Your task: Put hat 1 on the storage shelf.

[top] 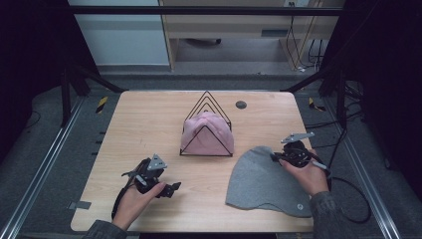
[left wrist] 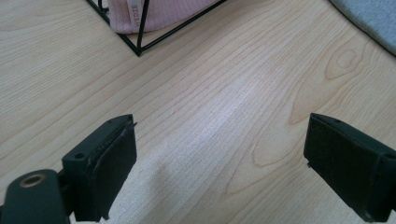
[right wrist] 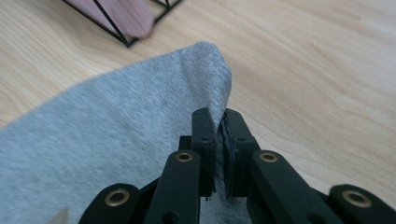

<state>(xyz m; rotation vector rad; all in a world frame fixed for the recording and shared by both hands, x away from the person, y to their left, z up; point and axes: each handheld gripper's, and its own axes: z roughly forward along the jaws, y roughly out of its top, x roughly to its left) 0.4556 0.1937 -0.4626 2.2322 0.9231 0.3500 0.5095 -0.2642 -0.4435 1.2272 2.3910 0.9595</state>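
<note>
Left hand (top: 137, 196): reaches in from the tabletop's near-left edge, wrapped around its gripper.
Left gripper (top: 171, 189): low over the tabletop's near-left part, jaws wide apart with nothing between.
Right hand (top: 309, 174): near the tabletop's right edge, wrist angled inward.
Right gripper (right wrist: 219, 126): jaws pressed together, pinching grey fabric (right wrist: 140, 121).

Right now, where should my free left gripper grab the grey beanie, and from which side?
Take the brim edge nearest the left gripper, coming in low from the beanie's left. It lies flat there, while the right gripper already pinches its top.
</note>
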